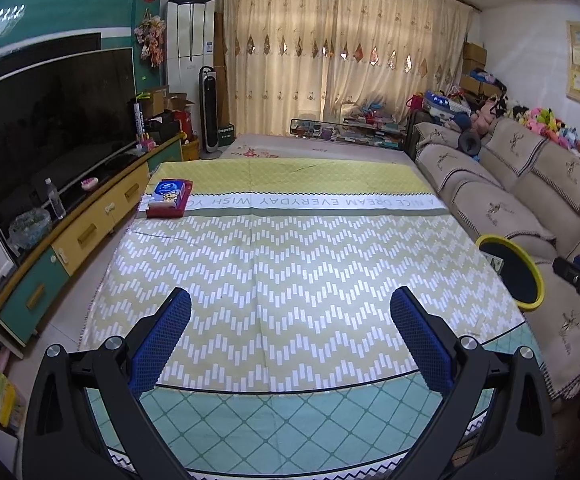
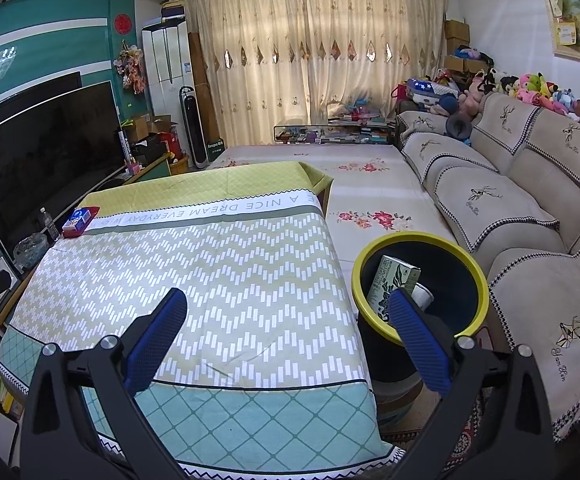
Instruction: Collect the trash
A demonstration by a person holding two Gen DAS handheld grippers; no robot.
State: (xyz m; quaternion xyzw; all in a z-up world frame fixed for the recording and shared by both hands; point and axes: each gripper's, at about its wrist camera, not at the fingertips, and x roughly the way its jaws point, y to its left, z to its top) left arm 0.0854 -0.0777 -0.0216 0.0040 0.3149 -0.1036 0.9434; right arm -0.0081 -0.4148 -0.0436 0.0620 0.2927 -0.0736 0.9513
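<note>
Nearest to me, the left hand-held gripper hung over the near edge of the bench, its blue pads spread wide with nothing between them. The right hand-held gripper was released too, empty, held over the bench's right corner with one pad in line with the trash bin. That yellow-rimmed bin stood on the floor between the bench and the sofa, and inside it lay a green carton and a white paper cup. The patterned cloth looked bare except for a red tray of tissues at the far left corner. I judged the collecting nearly finished; any next move would call for a long reach to that tray, if it counts as trash.
</note>
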